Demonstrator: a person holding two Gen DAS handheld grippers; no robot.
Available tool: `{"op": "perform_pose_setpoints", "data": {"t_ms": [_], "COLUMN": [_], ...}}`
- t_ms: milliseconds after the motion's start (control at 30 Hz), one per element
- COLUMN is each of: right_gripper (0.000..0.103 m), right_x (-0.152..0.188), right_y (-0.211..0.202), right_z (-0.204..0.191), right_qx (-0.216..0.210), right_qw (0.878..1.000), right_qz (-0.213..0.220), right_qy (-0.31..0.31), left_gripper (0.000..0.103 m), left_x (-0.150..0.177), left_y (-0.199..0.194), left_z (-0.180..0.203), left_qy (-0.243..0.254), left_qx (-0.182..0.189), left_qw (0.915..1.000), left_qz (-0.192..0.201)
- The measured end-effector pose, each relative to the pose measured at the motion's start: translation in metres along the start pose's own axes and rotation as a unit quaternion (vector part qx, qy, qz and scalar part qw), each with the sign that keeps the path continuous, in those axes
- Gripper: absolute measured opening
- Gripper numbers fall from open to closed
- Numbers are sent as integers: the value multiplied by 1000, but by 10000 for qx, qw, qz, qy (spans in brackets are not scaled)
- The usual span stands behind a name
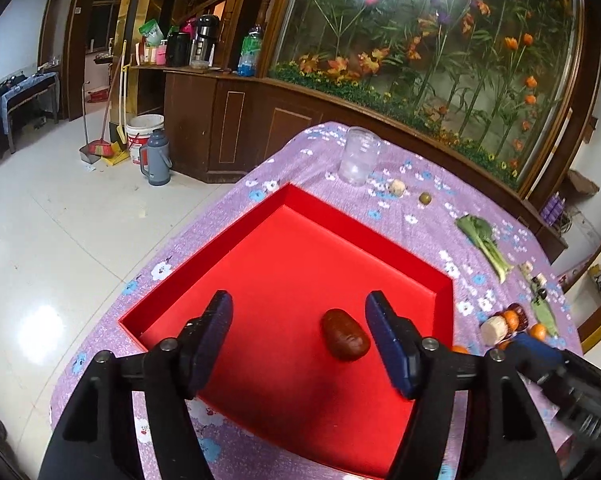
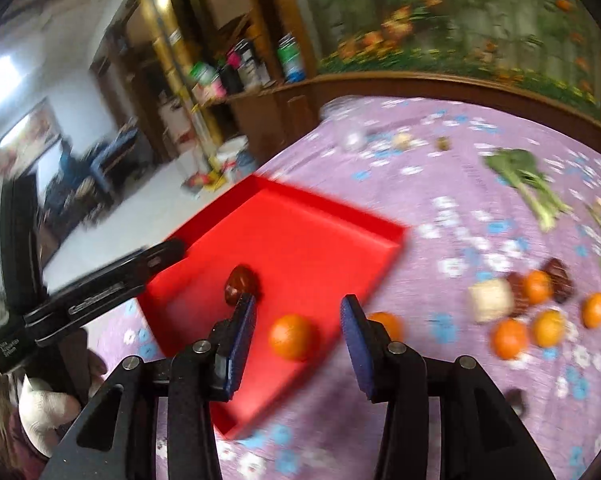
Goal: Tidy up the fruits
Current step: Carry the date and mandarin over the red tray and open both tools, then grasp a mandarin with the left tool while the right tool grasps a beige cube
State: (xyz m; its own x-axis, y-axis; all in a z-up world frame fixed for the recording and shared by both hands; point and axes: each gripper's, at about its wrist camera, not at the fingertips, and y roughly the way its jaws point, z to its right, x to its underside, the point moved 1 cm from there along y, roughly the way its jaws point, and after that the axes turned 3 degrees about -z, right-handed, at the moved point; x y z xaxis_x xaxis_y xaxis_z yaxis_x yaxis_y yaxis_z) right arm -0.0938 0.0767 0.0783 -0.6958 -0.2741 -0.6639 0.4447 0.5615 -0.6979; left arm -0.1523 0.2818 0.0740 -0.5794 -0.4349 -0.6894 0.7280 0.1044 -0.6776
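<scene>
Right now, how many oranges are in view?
6 oranges: one at the red tray's near edge inside the open right gripper, one just behind its right finger on the cloth, and four clustered farther right. Blur may hide more.

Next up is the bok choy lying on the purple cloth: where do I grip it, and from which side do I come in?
Take the bok choy by its pale stalk end, which looks narrower and firmer than the floppy green leaf. It lies flat on the tablecloth, stalk pointing toward the oranges, so come down from above with the open right tool, fingers set across the stalk.
</scene>
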Motion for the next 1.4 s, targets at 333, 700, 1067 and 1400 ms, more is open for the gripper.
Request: {"op": "perform_pose_setpoints", "data": {"t_ms": [333,700,1067,1400], "right_gripper": [56,56,56,56], "right_x": [31,65,77,83], "right_y": [-58,-43,-34,-38], "right_z": [102,126,102,117], "right_qx": [589,576,306,623], "right_qw": [9904,9902,9975,9951], "right_qz": [355,8,-135,-317], "right_qy": [1203,1276,621,699], "left_gripper": [69,69,69,69], "left_x": [10,40,67,64], "left_y": [0,16,71,41], "left_z": [43,127,188,189], "left_qy": [405,1617,2790,2640], "left_qx": [326,976,850,2164], "left_qw": [9985,9804,9501,9265], "left_qz": [-170,-566,-1106,-1586]}}
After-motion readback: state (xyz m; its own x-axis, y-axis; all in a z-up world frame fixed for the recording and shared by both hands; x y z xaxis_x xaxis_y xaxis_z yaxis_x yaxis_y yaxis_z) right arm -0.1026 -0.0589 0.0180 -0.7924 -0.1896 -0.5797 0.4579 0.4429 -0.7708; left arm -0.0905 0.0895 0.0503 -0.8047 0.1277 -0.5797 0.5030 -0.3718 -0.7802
